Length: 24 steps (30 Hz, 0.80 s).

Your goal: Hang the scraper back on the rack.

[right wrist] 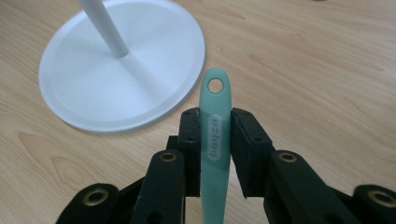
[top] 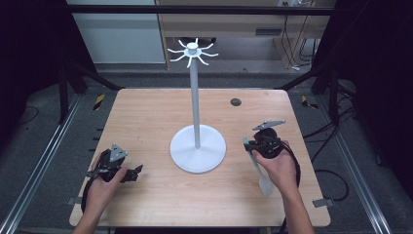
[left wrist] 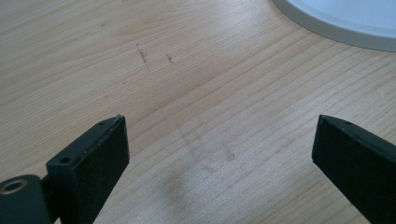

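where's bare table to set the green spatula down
Bare wood lies between the left gripper and the stand's round base, along the table behind that base, and near the front edge. It is tightest between the base and the right gripper, clamped on the spatula.

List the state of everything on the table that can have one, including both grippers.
Left gripper: open, nothing between its jaws, low over the table.
Right gripper: shut on the spatula handle.
Spatula: mint green, clamped near its hanging hole, blade end toward the person.
Hook stand: white, upright on its round base, hooks bare.
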Tool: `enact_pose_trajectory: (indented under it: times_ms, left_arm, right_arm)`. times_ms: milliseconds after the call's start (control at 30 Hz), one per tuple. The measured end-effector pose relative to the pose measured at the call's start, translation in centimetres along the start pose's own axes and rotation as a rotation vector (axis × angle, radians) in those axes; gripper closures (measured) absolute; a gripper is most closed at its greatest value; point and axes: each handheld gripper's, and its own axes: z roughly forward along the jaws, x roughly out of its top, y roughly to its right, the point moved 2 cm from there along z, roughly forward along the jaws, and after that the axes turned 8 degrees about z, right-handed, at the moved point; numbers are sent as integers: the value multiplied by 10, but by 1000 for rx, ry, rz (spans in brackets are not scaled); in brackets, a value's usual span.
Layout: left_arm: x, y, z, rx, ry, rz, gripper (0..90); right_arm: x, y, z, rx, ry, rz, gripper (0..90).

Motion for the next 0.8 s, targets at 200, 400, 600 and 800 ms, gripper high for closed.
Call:
enact_pose_trajectory:
  times_ms: [200, 400, 600, 800]
  left_arm:
    - [0, 0, 0, -2, 0, 0, 37]
    - [0, -1, 0, 0, 2, -2, 37]
    - [0, 0, 0, -1, 1, -1, 37]
    - [0, -1, 0, 0, 2, -3, 37]
  right_arm:
    - [7, 1, -12, 1, 48, 7, 747]
    - [12, 2, -20, 12, 80, 19, 747]
    - [17, 1, -29, 13, 107, 26, 748]
    - [22, -2, -37, 16, 143, 23, 747]
